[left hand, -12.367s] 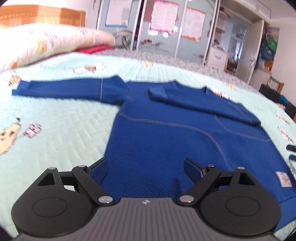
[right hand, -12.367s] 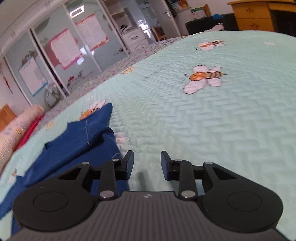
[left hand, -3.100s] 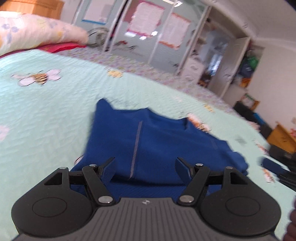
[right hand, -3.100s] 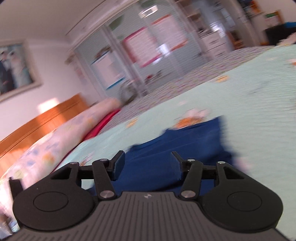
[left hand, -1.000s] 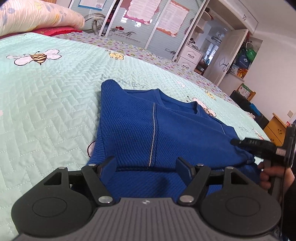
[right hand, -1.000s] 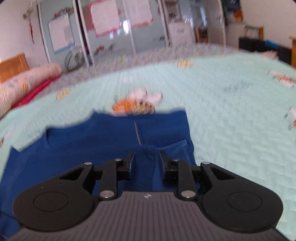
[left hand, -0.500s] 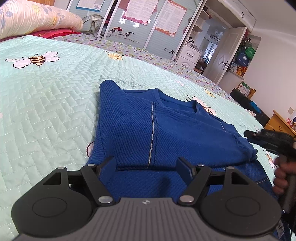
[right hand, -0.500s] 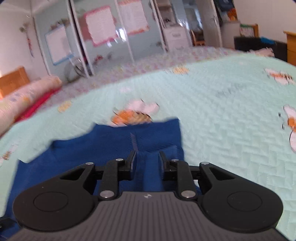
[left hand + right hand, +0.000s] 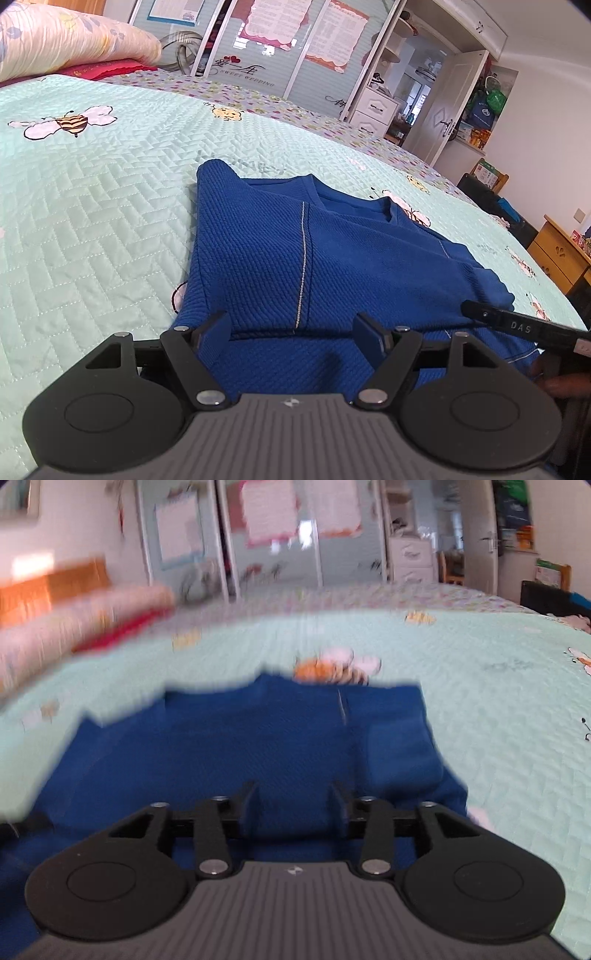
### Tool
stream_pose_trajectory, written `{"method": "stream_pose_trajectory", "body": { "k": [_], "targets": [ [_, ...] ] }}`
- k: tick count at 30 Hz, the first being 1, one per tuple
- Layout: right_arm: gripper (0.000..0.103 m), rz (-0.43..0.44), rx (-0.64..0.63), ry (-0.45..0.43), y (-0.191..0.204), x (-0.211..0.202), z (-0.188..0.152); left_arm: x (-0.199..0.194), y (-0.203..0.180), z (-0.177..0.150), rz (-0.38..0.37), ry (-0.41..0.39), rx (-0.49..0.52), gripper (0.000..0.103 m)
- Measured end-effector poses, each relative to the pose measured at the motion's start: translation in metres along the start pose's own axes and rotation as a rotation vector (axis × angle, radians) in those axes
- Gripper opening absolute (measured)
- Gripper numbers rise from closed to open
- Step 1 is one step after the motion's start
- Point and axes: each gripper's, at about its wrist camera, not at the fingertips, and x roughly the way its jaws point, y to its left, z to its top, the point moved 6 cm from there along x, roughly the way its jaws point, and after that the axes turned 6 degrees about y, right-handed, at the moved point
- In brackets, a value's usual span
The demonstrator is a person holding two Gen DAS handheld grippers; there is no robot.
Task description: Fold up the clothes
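Note:
A blue knit sweater (image 9: pixel 332 258) lies on the pale green quilted bedspread (image 9: pixel 92 221), both sleeves folded in across its body. My left gripper (image 9: pixel 293 332) is open just above the sweater's near part, with only flat cloth showing between its fingers. In the right wrist view, which is blurred by motion, the same sweater (image 9: pixel 229 746) fills the middle, with a folded cuff (image 9: pixel 402 753) at its right side. My right gripper (image 9: pixel 293 797) hovers over the cloth; its jaws are opening and grip nothing. It also shows as a black finger (image 9: pixel 517 325) at the sweater's right edge, a hand behind it.
A flowered pillow (image 9: pixel 66 37) and a red cloth (image 9: pixel 110 68) lie at the head of the bed. Sliding wardrobe doors (image 9: pixel 288 48) with posters stand beyond it. A wooden dresser (image 9: pixel 557 251) and dark boxes (image 9: pixel 495 192) are off the right side.
The right gripper's jaws have spread apart and let the cuff go; the cuff lies on the sweater's right side. The right gripper shifted sideways over the sweater. The left gripper stayed put.

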Motion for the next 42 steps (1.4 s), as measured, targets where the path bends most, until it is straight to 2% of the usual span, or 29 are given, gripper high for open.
{"method": "stream_pose_trajectory", "body": {
  "k": [3, 5, 8, 11, 13, 18, 24, 32, 35, 37, 39, 41, 42],
  "targets": [
    [0.043, -0.02, 0.012, -0.006, -0.005, 0.0, -0.004, -0.001, 0.0, -0.001, -0.003, -0.004, 0.006, 0.076],
    [0.044, -0.039, -0.025, -0.006, -0.001, -0.012, -0.008, -0.001, -0.001, -0.002, 0.0, 0.0, 0.017, 0.076],
    [0.046, -0.103, -0.078, 0.059, -0.004, -0.022, -0.029, -0.006, -0.007, -0.009, 0.027, 0.027, 0.066, 0.076],
    [0.049, -0.102, -0.04, 0.074, -0.013, -0.043, -0.046, -0.018, -0.018, -0.022, 0.11, 0.056, 0.143, 0.076],
    [0.056, -0.098, -0.024, 0.095, -0.017, -0.057, -0.054, -0.028, -0.029, -0.036, 0.18, 0.074, 0.212, 0.076],
    [0.065, -0.135, -0.075, 0.145, -0.008, -0.088, -0.08, -0.064, -0.052, -0.083, 0.285, 0.097, 0.305, 0.08],
    [0.066, -0.124, -0.093, 0.167, -0.008, -0.139, -0.124, -0.111, -0.058, -0.13, 0.329, 0.088, 0.281, 0.083],
    [0.066, -0.06, -0.123, 0.176, -0.01, -0.213, -0.173, -0.158, -0.071, -0.163, 0.365, 0.087, 0.26, 0.083],
    [0.066, -0.038, -0.101, 0.161, -0.009, -0.232, -0.182, -0.174, -0.076, -0.173, 0.328, 0.094, 0.225, 0.083],
    [0.066, -0.026, -0.081, 0.115, -0.01, -0.247, -0.181, -0.185, -0.081, -0.18, 0.301, 0.085, 0.215, 0.083],
    [0.066, -0.049, -0.057, 0.07, -0.015, -0.253, -0.177, -0.19, -0.08, -0.179, 0.292, 0.054, 0.204, 0.083],
    [0.066, -0.064, 0.01, 0.069, -0.026, -0.25, -0.175, -0.191, -0.071, -0.173, 0.327, 0.034, 0.161, 0.083],
    [0.066, -0.062, 0.055, 0.076, -0.032, -0.248, -0.174, -0.189, -0.065, -0.172, 0.331, 0.052, 0.134, 0.083]
  ]
}}
